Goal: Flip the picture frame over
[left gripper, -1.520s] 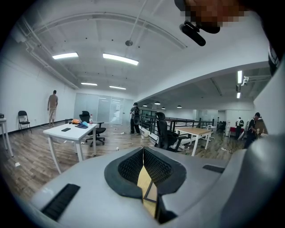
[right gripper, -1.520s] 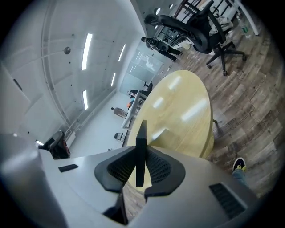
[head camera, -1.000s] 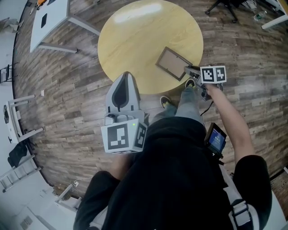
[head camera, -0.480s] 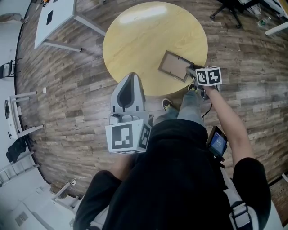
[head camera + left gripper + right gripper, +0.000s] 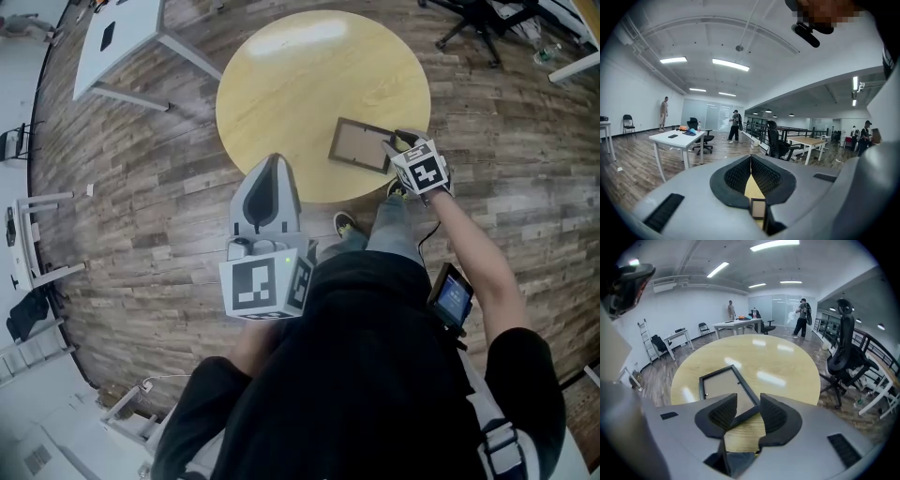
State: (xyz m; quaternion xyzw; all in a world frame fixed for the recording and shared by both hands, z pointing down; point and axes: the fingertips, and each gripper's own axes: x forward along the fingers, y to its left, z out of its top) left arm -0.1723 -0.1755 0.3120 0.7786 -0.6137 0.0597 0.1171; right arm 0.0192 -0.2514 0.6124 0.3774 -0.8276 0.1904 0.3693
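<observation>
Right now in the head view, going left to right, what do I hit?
Order: white table → left gripper → picture frame → right gripper, jaws just opening, frame corner between them → office chair. The round table is left out because it spans several of these.

The picture frame (image 5: 361,145) lies flat on the surface (image 5: 281,84), near its right front edge. Behind the surface, on the floor (image 5: 141,169), 1 desk (image 5: 131,37) stands far left, 1 office chair (image 5: 469,14) far right.

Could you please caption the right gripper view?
The right gripper, jaws just opening, with a corner of the picture frame between them on the round table.
</observation>
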